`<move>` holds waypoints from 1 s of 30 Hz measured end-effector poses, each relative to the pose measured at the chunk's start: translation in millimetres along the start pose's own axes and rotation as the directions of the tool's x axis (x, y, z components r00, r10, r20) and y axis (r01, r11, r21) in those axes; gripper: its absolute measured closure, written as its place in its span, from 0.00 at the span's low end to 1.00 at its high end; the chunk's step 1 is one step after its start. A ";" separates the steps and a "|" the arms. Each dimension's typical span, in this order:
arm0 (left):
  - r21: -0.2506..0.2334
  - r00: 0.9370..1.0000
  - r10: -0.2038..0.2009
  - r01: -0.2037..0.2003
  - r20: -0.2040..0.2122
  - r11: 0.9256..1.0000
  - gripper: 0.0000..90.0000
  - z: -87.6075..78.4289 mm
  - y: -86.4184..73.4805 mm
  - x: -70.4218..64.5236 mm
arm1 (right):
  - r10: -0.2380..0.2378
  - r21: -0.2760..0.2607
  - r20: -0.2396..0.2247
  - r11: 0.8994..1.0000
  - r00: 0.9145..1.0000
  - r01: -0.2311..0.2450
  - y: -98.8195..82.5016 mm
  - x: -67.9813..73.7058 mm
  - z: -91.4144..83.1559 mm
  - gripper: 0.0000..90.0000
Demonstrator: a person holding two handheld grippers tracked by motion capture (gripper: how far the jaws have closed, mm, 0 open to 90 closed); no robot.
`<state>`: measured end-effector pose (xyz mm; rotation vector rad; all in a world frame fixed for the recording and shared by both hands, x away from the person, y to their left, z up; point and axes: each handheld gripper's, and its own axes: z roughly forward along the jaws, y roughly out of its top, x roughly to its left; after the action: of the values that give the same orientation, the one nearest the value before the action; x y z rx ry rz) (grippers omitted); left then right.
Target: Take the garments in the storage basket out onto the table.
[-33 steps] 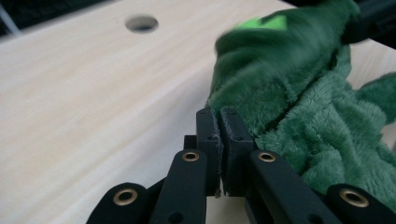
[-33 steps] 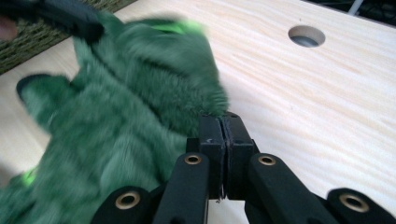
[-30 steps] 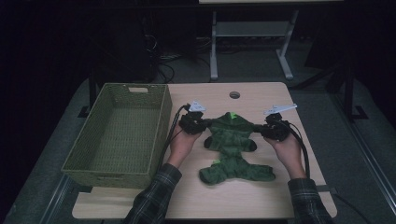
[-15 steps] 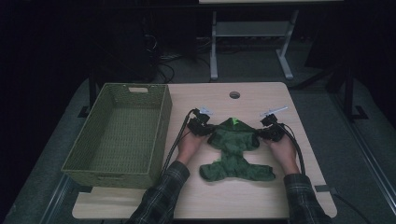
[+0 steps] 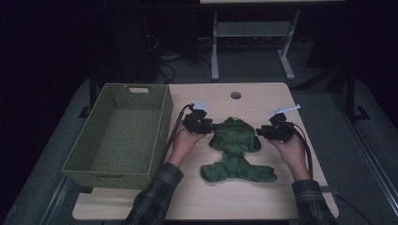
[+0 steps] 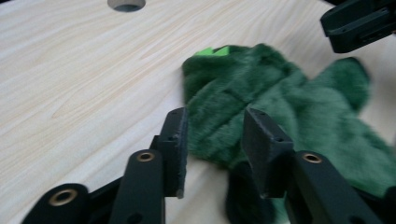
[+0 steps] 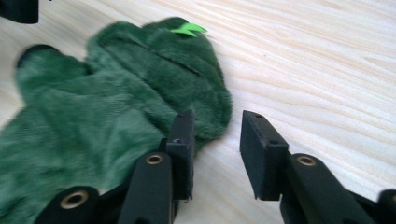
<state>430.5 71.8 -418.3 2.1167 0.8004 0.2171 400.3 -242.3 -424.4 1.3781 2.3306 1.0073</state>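
A dark green fuzzy garment [image 5: 234, 145] lies flat on the wooden table [image 5: 253, 201], its bright green tag [image 6: 212, 50] at the far end. My left gripper [image 5: 206, 125] rests at its upper left edge. Its jaws have just been opening and stand apart [image 6: 215, 126], with the fleece edge lying between them, unpressed. My right gripper [image 5: 263, 132] is at the upper right edge. Its jaws have also just been opening [image 7: 217, 123]; the left one is beside the fleece [image 7: 121, 93], with mostly bare wood in the gap. Each gripper view shows the other gripper across the garment.
A green woven basket [image 5: 162, 117] stands empty on the left part of the table, close to my left forearm. A round cable hole [image 5: 235, 95] sits near the far edge. Beyond the table are a dark floor and a white desk frame [image 5: 253, 33].
Both grippers were shut on the garment's upper corners and holding it stretched. They have shifted slightly inward, their jaws have parted, and the garment's top now lies slack and narrower.
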 end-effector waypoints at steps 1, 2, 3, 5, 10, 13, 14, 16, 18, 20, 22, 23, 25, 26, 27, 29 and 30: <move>0.003 1.000 0.006 -0.006 0.001 1.000 0.64 -2.7 -0.2 -1.8 | 0.000 -0.004 -0.002 1.000 1.000 0.000 0.1 1.5 -3.0 0.71; 0.003 1.000 0.004 -0.004 0.006 1.000 0.61 -6.2 -1.4 -4.8 | -0.001 -0.010 -0.005 1.000 1.000 0.001 0.1 2.8 -5.2 0.70; 0.001 1.000 0.004 -0.004 0.009 1.000 0.59 -8.0 -2.5 -6.6 | -0.004 -0.020 -0.009 1.000 1.000 0.004 0.1 4.7 -8.7 0.69; 0.006 1.000 0.012 -0.012 0.008 1.000 0.54 -13.6 -6.4 -11.8 | -0.003 -0.043 -0.011 0.999 1.000 0.002 -1.2 8.3 -13.7 0.69; 0.013 0.999 0.040 -0.040 0.005 0.999 0.44 -25.1 -18.3 -21.6 | -0.002 -0.056 -0.022 0.998 1.000 0.001 -8.1 14.6 -18.8 0.70; 0.020 0.998 0.064 -0.065 0.007 0.998 0.39 -30.4 -27.2 -29.6 | 0.000 -0.048 -0.034 0.999 0.999 -0.002 -11.6 18.3 -19.5 0.70; 0.030 0.997 0.071 -0.071 0.008 0.997 0.36 -32.2 -30.3 -32.1 | -0.012 -0.056 -0.028 0.998 1.000 0.010 -13.2 20.5 -20.4 0.70; 0.038 0.996 0.084 -0.084 -0.005 0.996 0.29 -34.7 -37.1 -37.6 | -0.019 -0.065 -0.040 0.998 0.999 0.016 -14.8 23.5 -21.5 0.70; 0.053 0.996 0.087 -0.086 -0.013 0.995 0.22 -36.4 -42.8 -42.0 | -0.033 -0.069 -0.047 0.997 0.998 0.029 -16.5 26.6 -22.3 0.70; 0.063 0.996 0.091 -0.090 -0.015 0.994 0.18 -39.0 -49.5 -47.2 | -0.037 -0.063 -0.057 0.997 0.998 0.034 -18.6 30.3 -23.4 0.70; 0.059 0.996 0.093 -0.092 -0.018 0.994 0.15 -42.0 -55.5 -51.8 | -0.047 -0.056 -0.067 0.997 0.997 0.043 -19.4 32.8 -24.6 0.70; 0.054 0.996 0.093 -0.092 -0.018 0.994 0.14 -43.5 -58.5 -54.3 | -0.049 -0.057 -0.069 0.997 0.996 0.045 -19.8 35.3 -26.2 0.70; 0.051 0.995 0.096 -0.095 -0.019 0.994 0.14 -47.2 -63.8 -58.2 | -0.058 -0.067 -0.080 0.996 0.995 0.052 -19.9 38.4 -28.1 0.70; 0.046 0.994 0.104 -0.103 -0.018 0.994 0.14 -49.9 -67.9 -60.7 | -0.064 -0.069 -0.085 0.996 0.994 0.058 -20.0 40.2 -29.1 0.70; 0.043 0.995 0.102 -0.101 -0.017 0.994 0.14 -51.4 -70.4 -62.5 | -0.066 -0.076 -0.096 0.995 0.993 0.059 -19.9 43.2 -29.7 0.70; 0.040 0.994 0.112 -0.111 -0.019 0.993 0.14 -55.9 -77.6 -66.6 | -0.079 -0.077 -0.103 0.995 0.992 0.071 -19.9 46.9 -30.5 0.70; 0.043 0.993 0.116 -0.115 -0.021 0.992 0.14 -58.4 -82.1 -68.6 | -0.085 -0.077 -0.104 0.994 0.991 0.077 -19.9 48.8 -30.4 0.70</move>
<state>314.3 104.3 -435.9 2.2062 0.7019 0.2900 345.4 -220.5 -409.5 1.2202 2.3797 1.1559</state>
